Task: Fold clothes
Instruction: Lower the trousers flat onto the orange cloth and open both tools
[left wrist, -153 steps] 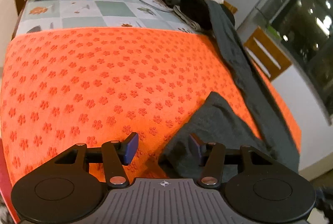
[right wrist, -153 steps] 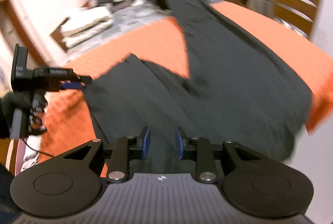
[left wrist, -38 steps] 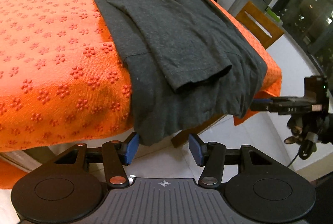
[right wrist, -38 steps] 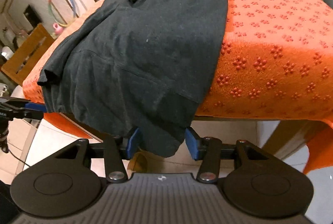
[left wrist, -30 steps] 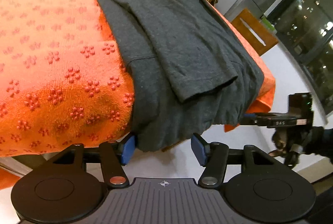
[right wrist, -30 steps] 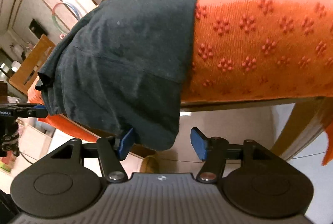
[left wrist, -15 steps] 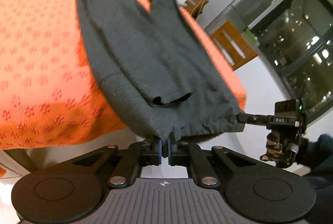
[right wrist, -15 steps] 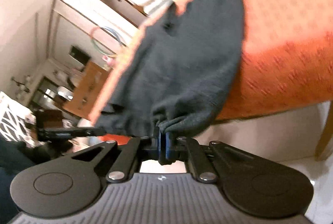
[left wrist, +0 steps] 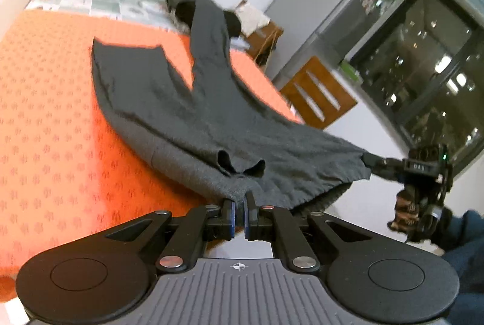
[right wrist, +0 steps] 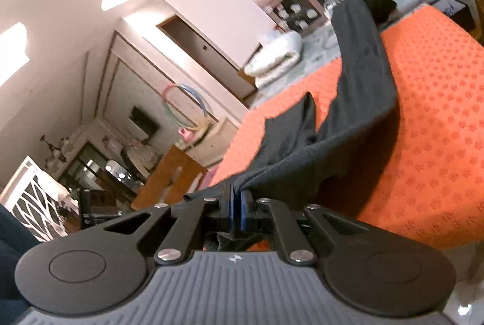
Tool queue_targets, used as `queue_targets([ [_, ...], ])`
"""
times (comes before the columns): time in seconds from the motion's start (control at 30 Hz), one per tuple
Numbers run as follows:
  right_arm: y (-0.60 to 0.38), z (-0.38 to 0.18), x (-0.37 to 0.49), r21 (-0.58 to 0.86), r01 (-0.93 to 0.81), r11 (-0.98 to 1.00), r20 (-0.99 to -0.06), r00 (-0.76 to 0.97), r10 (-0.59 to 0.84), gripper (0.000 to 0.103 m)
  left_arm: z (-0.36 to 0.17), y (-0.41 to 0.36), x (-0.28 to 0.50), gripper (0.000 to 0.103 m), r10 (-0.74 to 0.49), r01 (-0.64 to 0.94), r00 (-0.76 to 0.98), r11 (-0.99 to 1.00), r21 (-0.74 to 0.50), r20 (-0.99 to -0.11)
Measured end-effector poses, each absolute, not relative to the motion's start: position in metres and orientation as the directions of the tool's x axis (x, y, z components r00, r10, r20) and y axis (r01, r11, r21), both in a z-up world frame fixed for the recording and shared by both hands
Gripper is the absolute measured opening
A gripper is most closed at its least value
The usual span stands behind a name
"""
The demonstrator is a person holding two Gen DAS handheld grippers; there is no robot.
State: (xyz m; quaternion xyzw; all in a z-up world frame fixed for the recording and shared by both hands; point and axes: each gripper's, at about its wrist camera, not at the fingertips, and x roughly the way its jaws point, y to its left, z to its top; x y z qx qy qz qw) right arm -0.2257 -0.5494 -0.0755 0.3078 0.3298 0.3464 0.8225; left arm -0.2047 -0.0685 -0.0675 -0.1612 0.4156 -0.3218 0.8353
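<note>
both grippers, spread a second ago, now pinch the dark shirt's (left wrist: pixel 211 125) hem, left gripper (left wrist: pixel 239 208) and right gripper (right wrist: pixel 235 205); next, carry it up over the orange cloth (left wrist: pixel 45 113)

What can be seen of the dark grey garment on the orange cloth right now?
The dark grey garment is a soft knit, lying lengthwise on the orange tablecloth. Its near hem is lifted off the table edge, pinched at one corner by the left gripper and at the other by the right gripper. A folded sleeve lies on top.
</note>
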Motion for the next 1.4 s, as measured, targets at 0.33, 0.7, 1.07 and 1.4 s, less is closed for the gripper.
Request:
queue_targets([
  [0.33,-0.528,-0.143,-0.243,0.625,-0.178,0.760,-0.618,0.482,0.621,0.011,-0.133,-0.077,-0.227,0.010,-0.558,0.412,0.317,0.809,-0.419,-0.767],
  [0.7,-0.528,-0.090,-0.245,0.448,-0.179,0.876,-0.676,0.574,0.463,0.026,-0.093,-0.091,-0.214,0.044,-0.577,0.455,0.400,0.799,-0.393,-0.712],
  [1.07,-0.592,-0.016,-0.179,0.318,-0.356,0.879,-0.620,0.623,0.477,0.042,-0.058,-0.188,-0.197,0.056,-0.415,0.221,0.654,0.904,-0.366,-0.632],
  [1.4,-0.664,0.023,-0.073,0.268,-0.518,0.812,-0.589,0.579,0.564,0.043,-0.037,-0.280,-0.192,0.062,-0.206,-0.015,0.791,0.935,-0.355,-0.576],
])
